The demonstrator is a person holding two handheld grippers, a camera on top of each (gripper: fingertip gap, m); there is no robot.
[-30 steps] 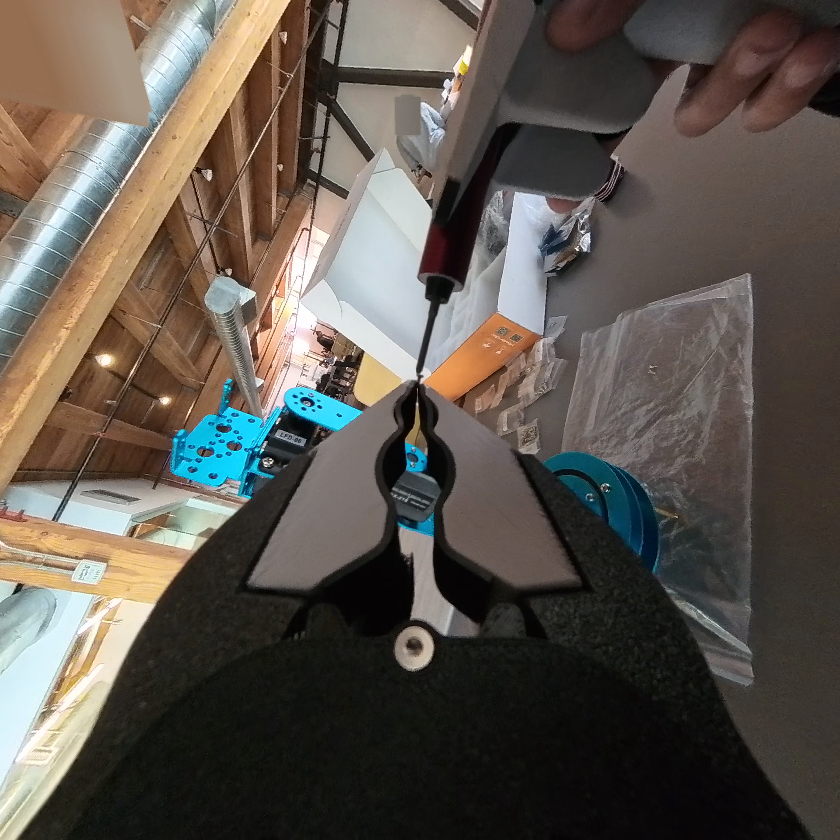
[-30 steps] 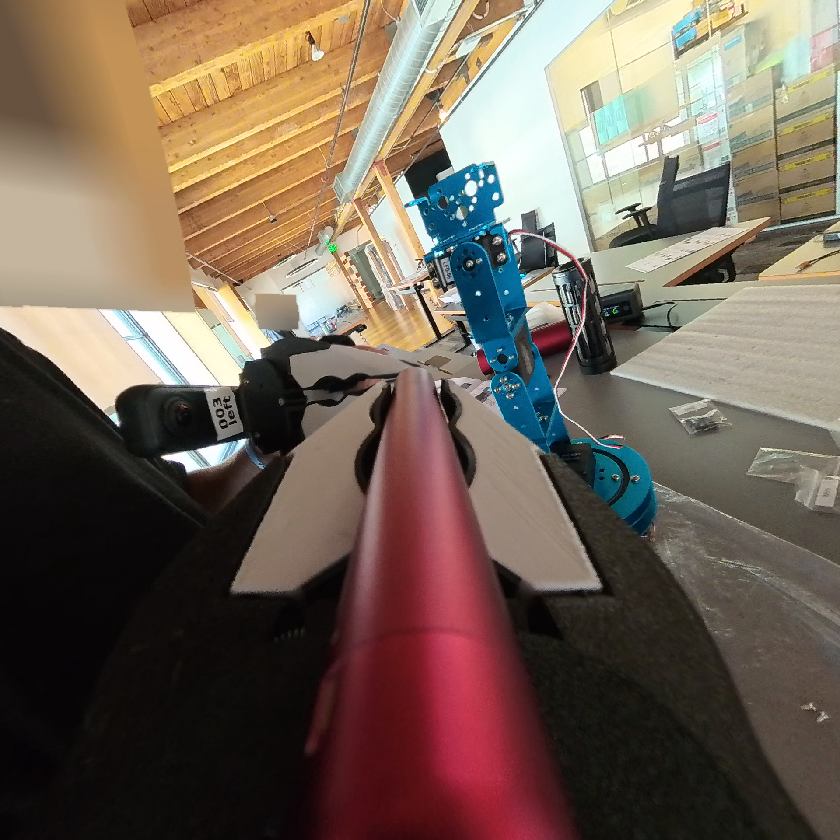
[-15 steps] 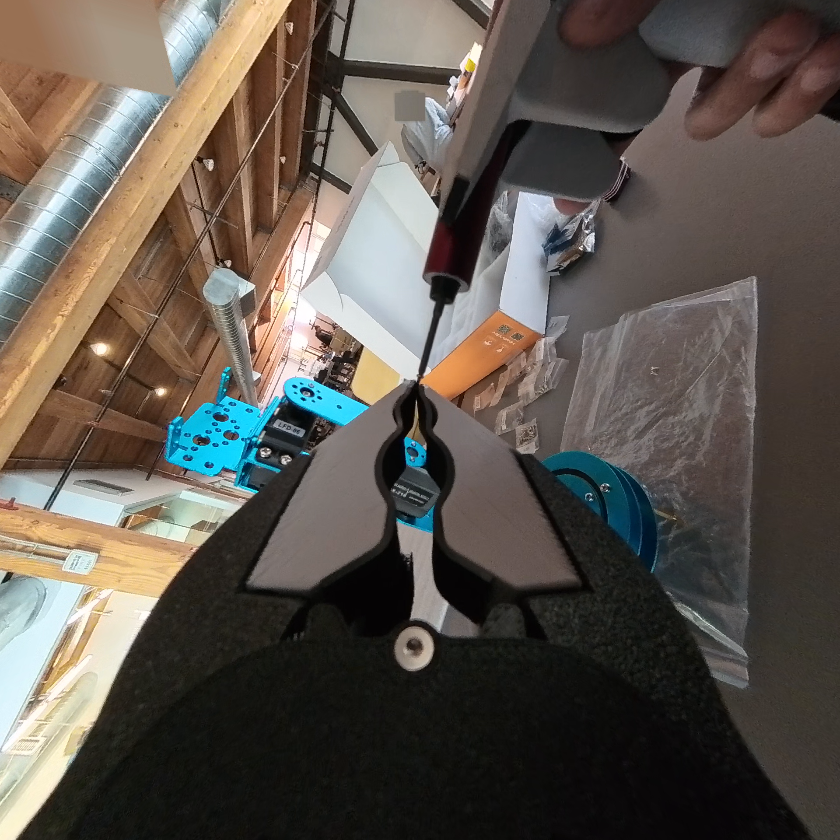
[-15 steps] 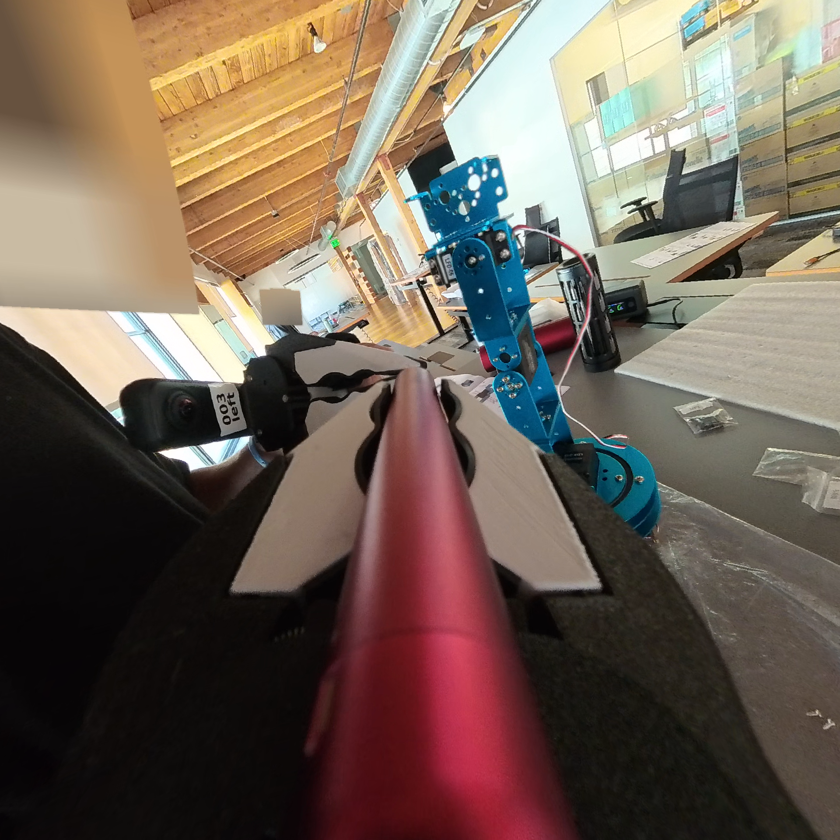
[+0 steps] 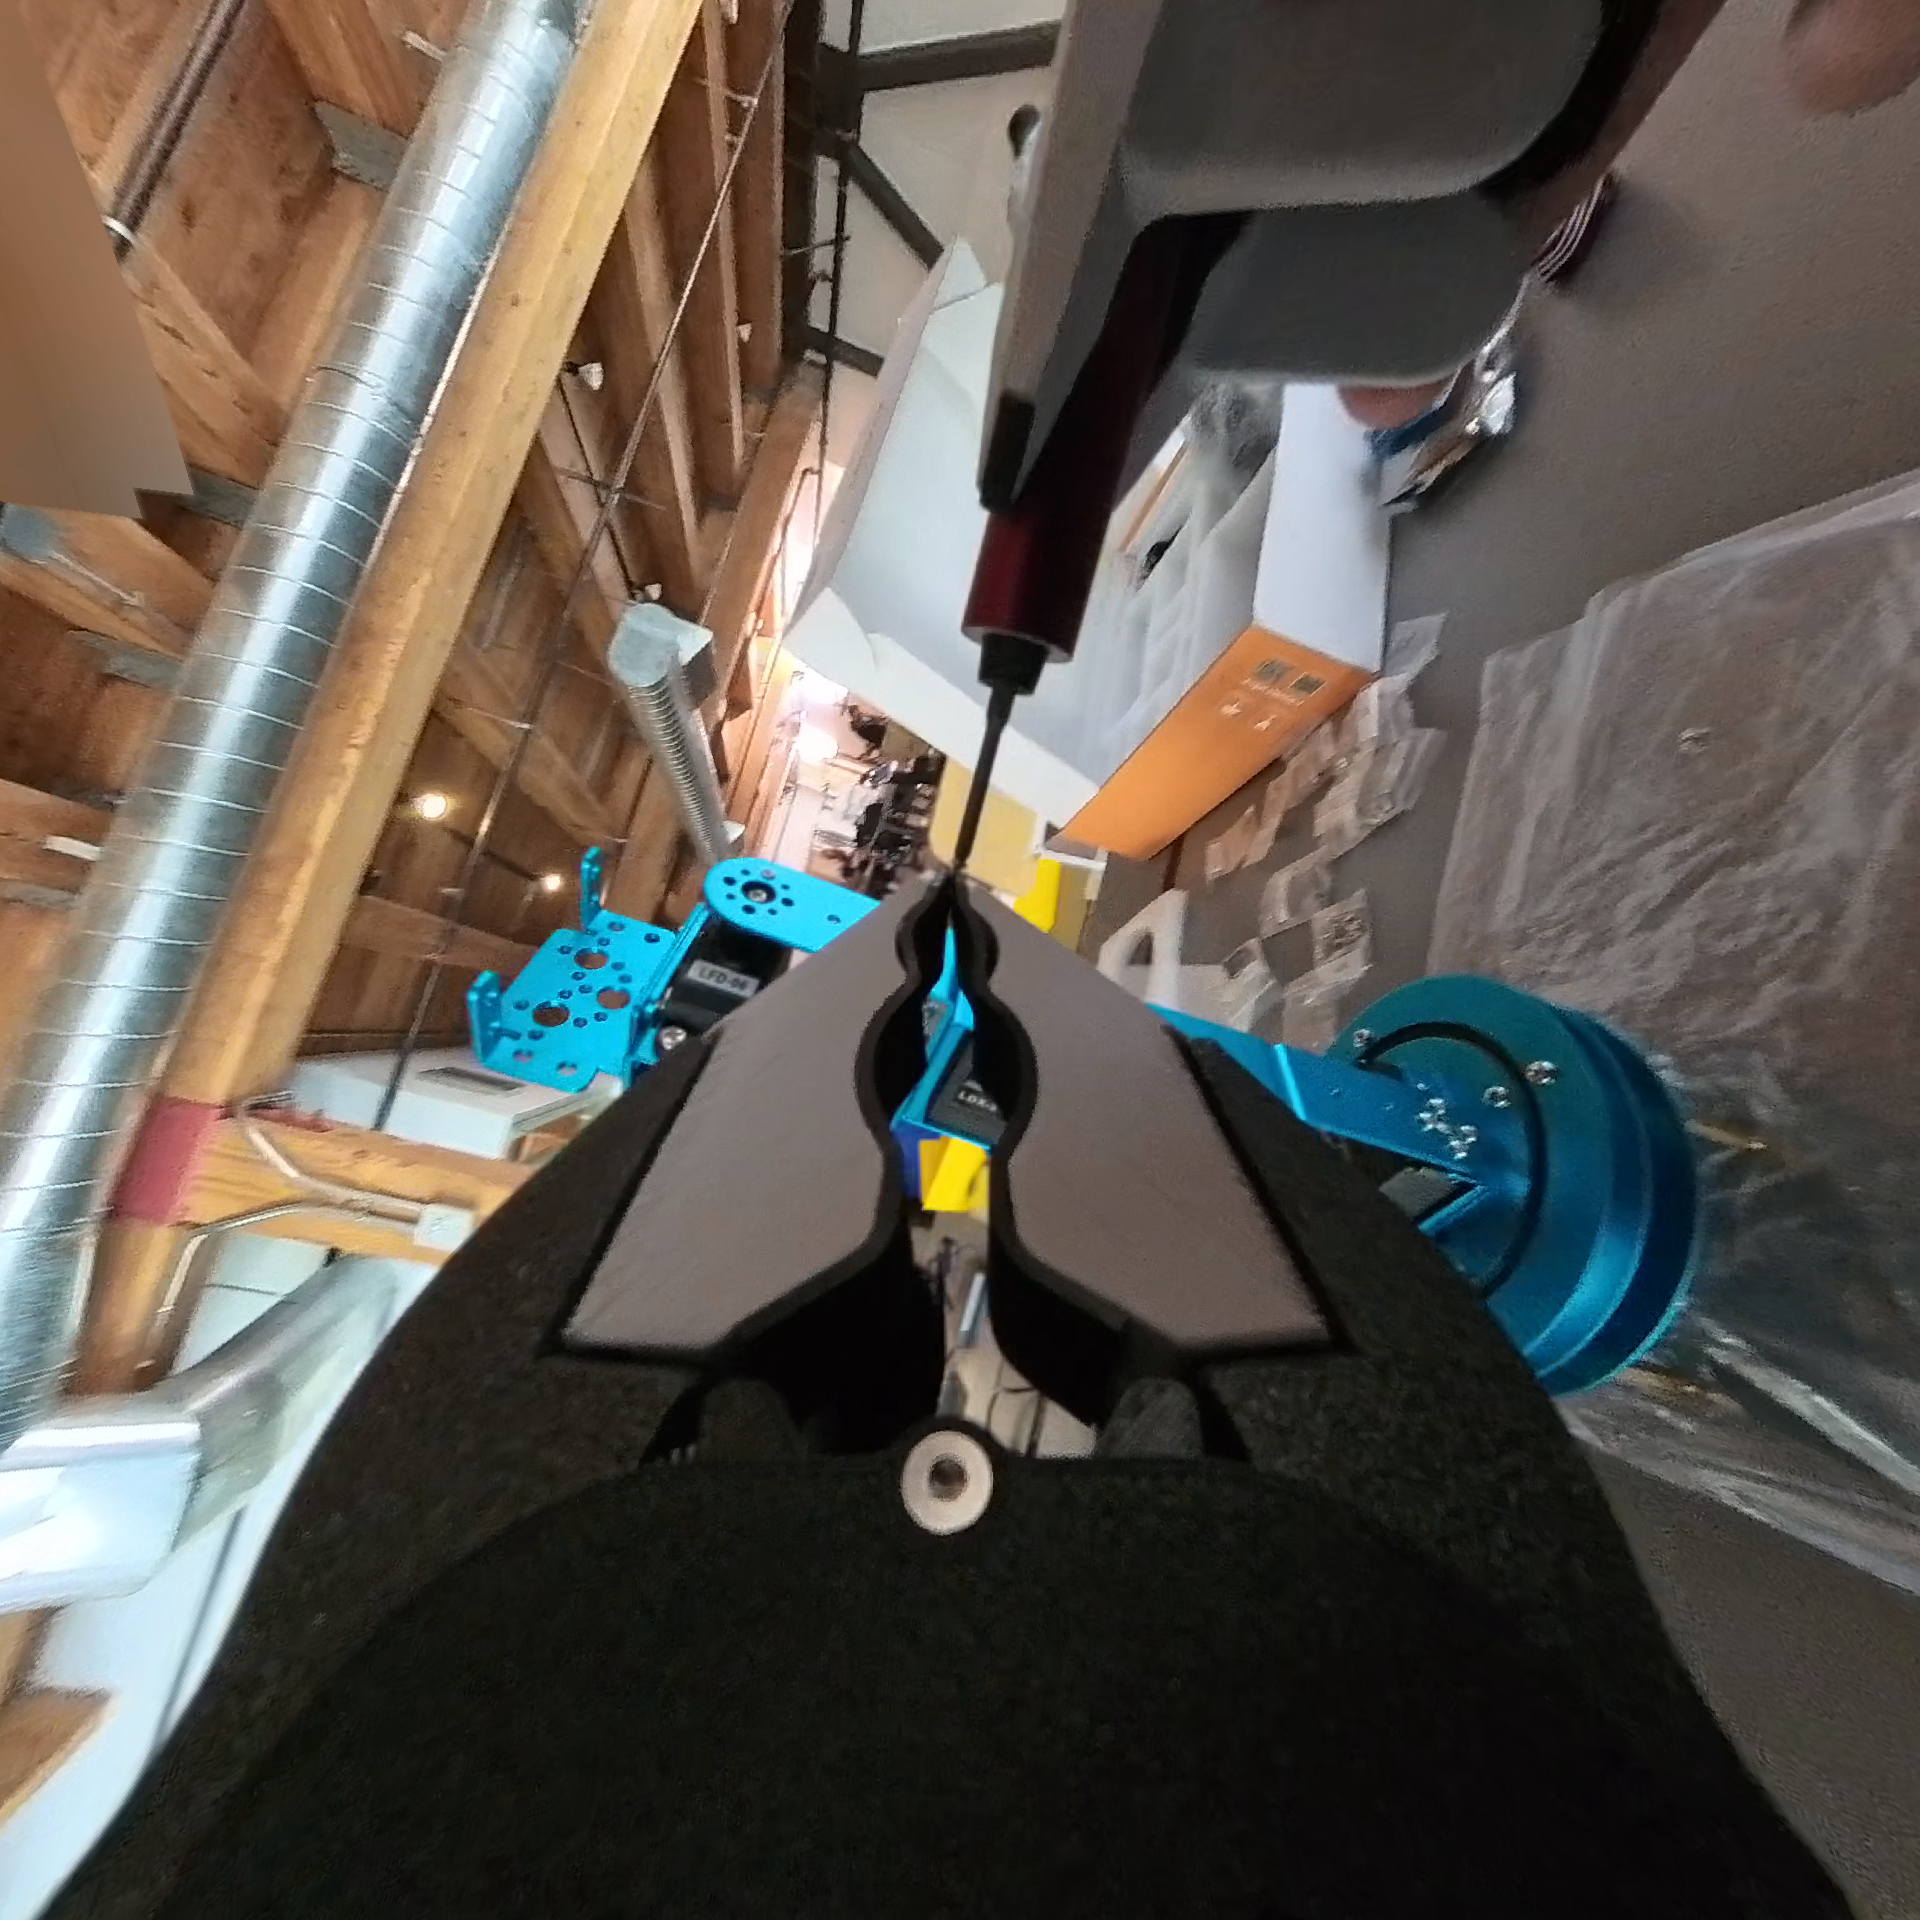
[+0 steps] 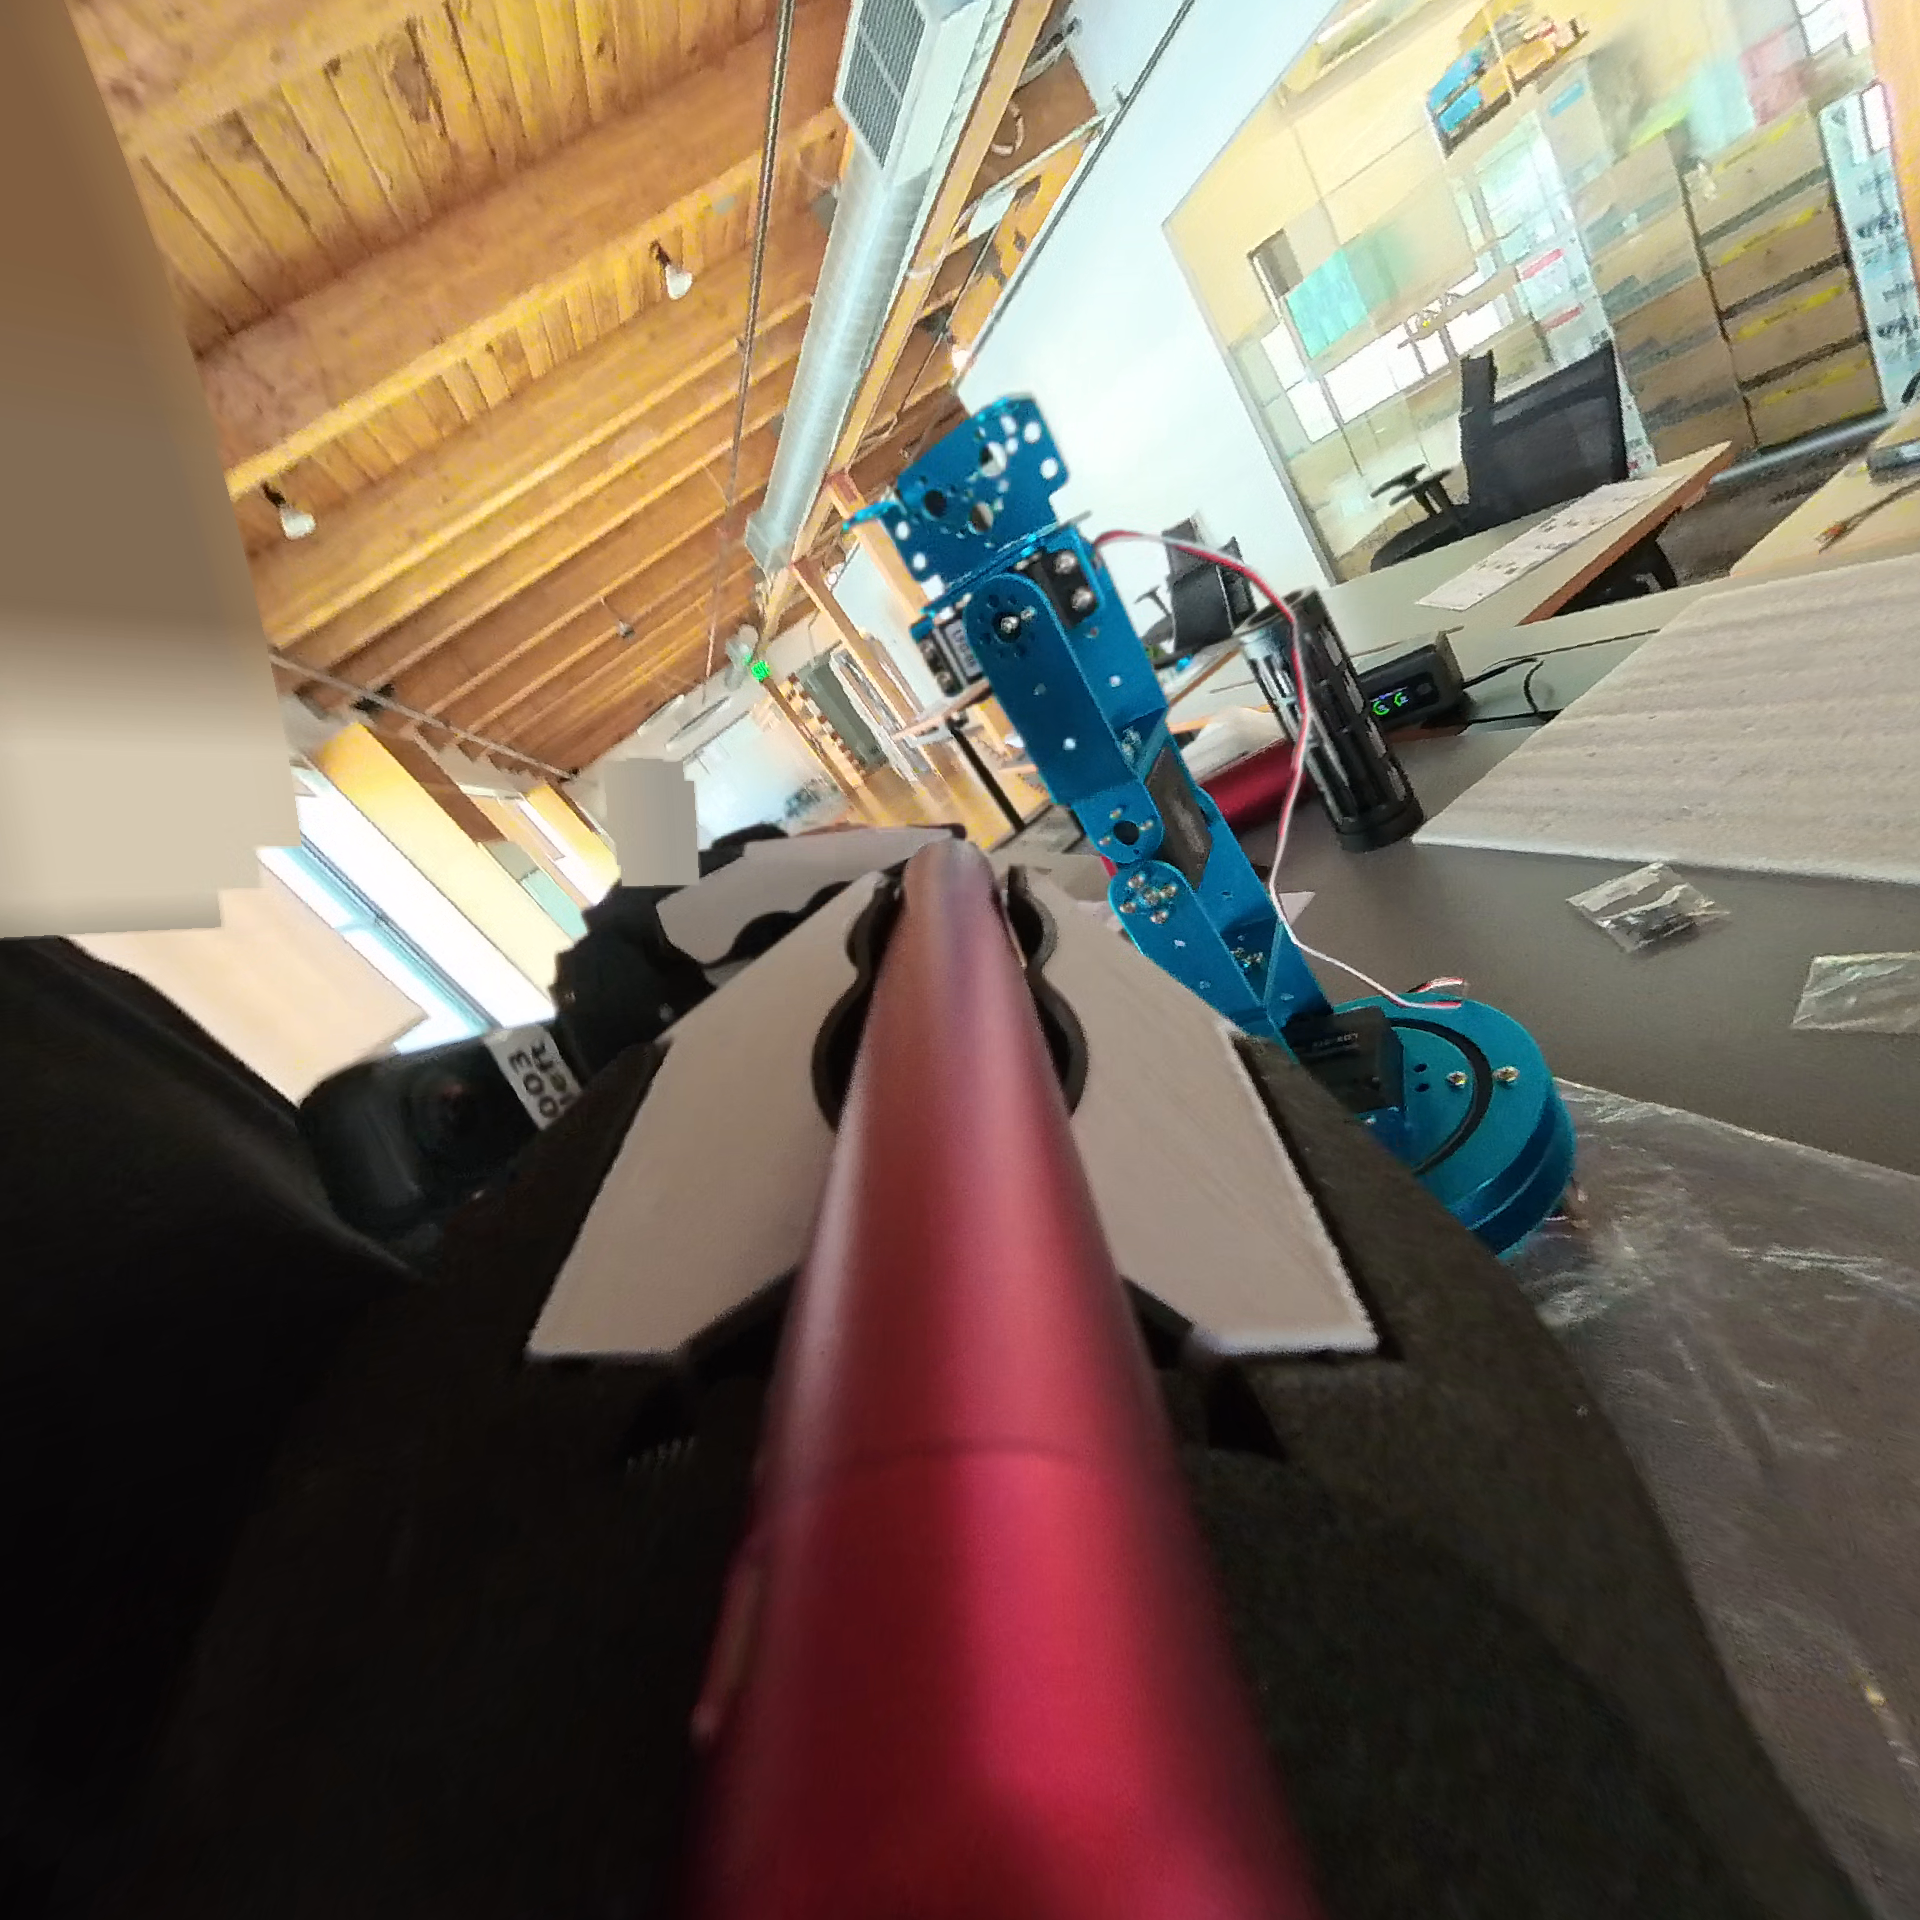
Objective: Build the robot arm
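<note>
My left gripper (image 5: 948, 885) is shut, its tips pressed together; whether something small is pinched there I cannot tell. My right gripper (image 6: 951, 875) is shut on a red screwdriver (image 6: 935, 1299) that runs forward between its fingers. In the left wrist view the screwdriver (image 5: 1039, 561) comes down from the right gripper (image 5: 1195, 239), and its thin black bit touches my left fingertips. A blue metal robot arm (image 6: 1091, 727) stands on a round blue base (image 6: 1455, 1122) just behind both grippers; the base also shows in the left wrist view (image 5: 1538, 1174). The left gripper (image 6: 727, 914) lies just beyond the screwdriver's end.
The base stands on a clear plastic bag (image 5: 1714, 883) on the grey table (image 5: 1766, 416). An orange and white box (image 5: 1247, 686) and small parts bags (image 5: 1330, 810) lie behind. A black cylinder (image 6: 1351, 727), a white foam sheet (image 6: 1714, 748) and more small bags (image 6: 1652, 914) are at right. The round blue base (image 6: 1455, 1122) is about equally far from each gripper, around 20 centimeters. It turns up in the left wrist view (image 5: 1416, 1046) as well.
Both grippers have shifted together and tilted; the blue arm and base now show farther right and larger in the left wrist view. The bit stays at my left fingertips.
</note>
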